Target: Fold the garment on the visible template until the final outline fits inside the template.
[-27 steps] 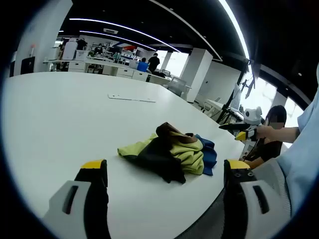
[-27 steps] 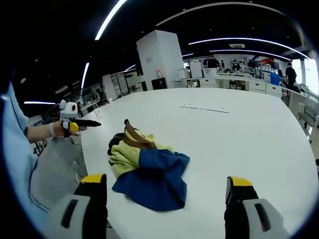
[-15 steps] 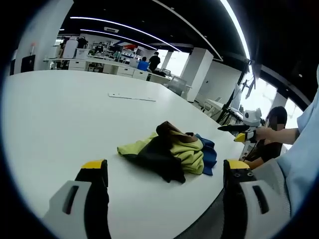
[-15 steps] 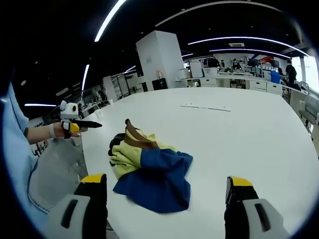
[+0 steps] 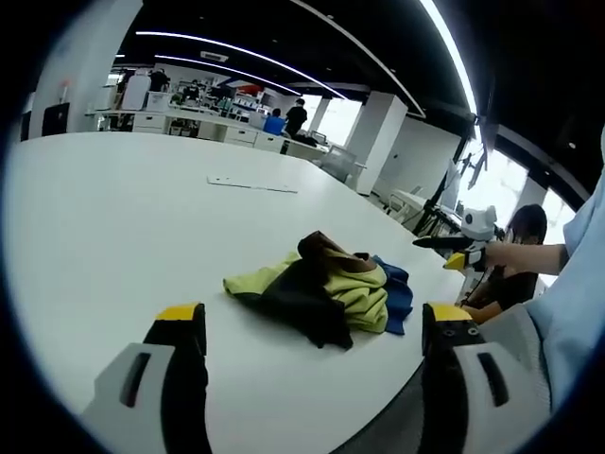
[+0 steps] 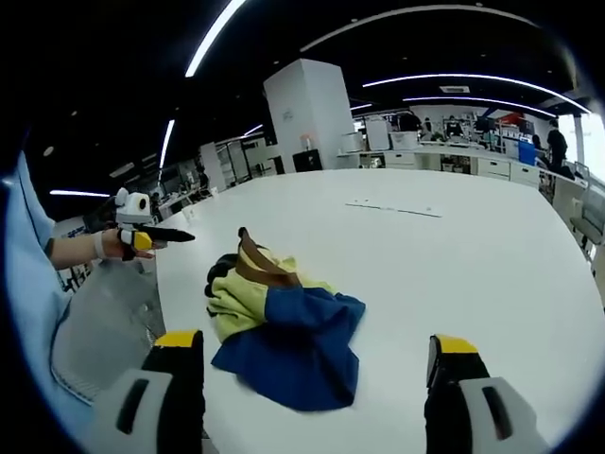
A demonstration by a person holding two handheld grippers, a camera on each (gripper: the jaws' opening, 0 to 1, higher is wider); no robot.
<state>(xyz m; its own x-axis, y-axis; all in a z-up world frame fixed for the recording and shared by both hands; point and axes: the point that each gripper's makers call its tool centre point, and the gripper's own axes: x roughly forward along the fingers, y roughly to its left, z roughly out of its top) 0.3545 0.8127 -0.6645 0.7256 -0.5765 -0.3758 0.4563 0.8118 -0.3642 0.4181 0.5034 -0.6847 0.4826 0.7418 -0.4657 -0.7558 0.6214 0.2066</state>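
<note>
A crumpled garment [image 5: 321, 288] in yellow-green, black, brown and blue lies in a heap on the white table [image 5: 113, 218] near its front edge. In the right gripper view the garment [image 6: 284, 322] shows its blue part nearest. My left gripper [image 5: 314, 317] is open, short of the heap, with nothing between its jaws. My right gripper [image 6: 315, 342] is open too, just short of the blue part. Each gripper also appears in the other's view, hand-held off the table edge: the right gripper [image 5: 454, 248] and the left gripper [image 6: 151, 235]. A thin pale mark [image 5: 250, 185] lies flat farther along the table.
The same pale mark [image 6: 392, 208] sits mid-table in the right gripper view. A person's light blue sleeve [image 5: 577, 284] and grey lap [image 6: 104, 322] are at the table edge. Another person [image 5: 515, 255] sits beyond the corner. Desks and people fill the far office.
Both views have shifted only slightly with the hands. The garment lies as before and both grippers stay open.
</note>
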